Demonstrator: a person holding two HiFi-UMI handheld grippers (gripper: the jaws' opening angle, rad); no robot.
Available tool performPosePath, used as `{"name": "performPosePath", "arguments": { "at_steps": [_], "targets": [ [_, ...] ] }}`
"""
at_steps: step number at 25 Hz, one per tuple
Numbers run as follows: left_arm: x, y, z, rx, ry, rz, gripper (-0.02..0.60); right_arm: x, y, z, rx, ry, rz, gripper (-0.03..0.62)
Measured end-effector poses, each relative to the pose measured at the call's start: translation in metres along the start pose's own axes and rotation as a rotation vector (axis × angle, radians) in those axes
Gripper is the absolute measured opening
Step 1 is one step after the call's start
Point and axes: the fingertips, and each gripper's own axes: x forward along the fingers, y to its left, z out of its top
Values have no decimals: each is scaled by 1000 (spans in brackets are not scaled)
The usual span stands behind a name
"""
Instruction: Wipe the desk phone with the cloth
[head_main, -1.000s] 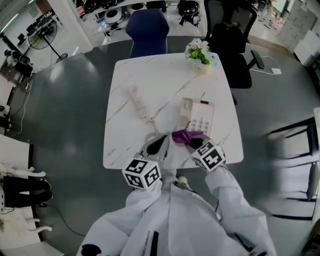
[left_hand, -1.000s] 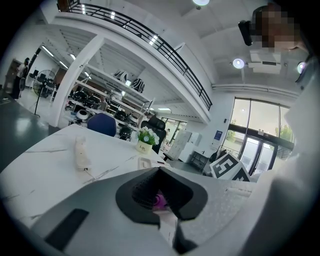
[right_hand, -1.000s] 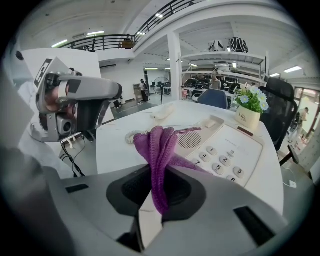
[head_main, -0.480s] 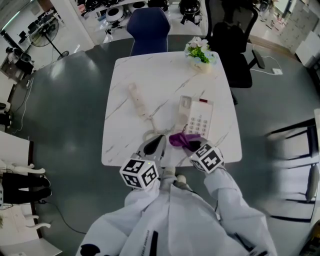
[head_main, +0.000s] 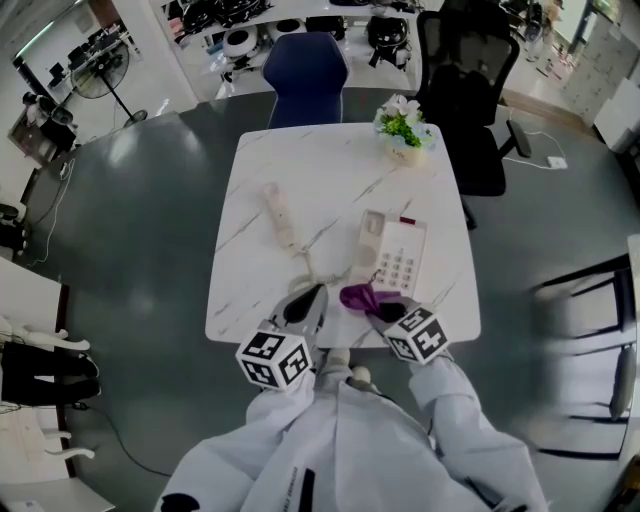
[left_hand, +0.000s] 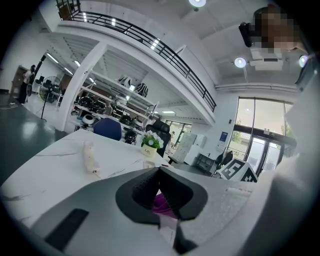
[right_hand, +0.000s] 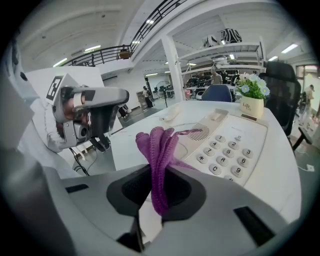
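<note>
1. Head view: the right tongs (head_main: 380, 306) grasp the purple cloth (head_main: 357, 296) just short of the near end of the desk phone (head_main: 393, 252) on the bench (head_main: 300, 160). The left tongs (head_main: 310, 296) lie farther from it.
2. Left gripper view: the left tongs are clenched, with no clear grasp.
3. Right gripper view: the cloth stands pinched between the tongs. The phone lies ahead and to the right, its long axis running away.

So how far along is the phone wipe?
Done: purple cloth is clamped in the right hand-held gripper; handset lies off the desk phone. In hand: cloth held at the phone's near edge. Remaining: the wiping itself; contact unclear.
</note>
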Motion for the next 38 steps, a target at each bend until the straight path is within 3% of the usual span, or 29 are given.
{"name": "performPosePath", "arguments": {
  "at_steps": [21, 24, 38],
  "targets": [
    [-5, -11, 53, 154, -79, -45, -3, -92, -31, 81, 190, -609, -45, 41],
    [-6, -12, 59, 200, -80, -46, -3, -105, -36, 92, 189, -655, -69, 41],
    [-24, 1, 118, 241, -200, -20, -3, -155, -52, 123, 127, -738, -216, 41]
  ]
}}
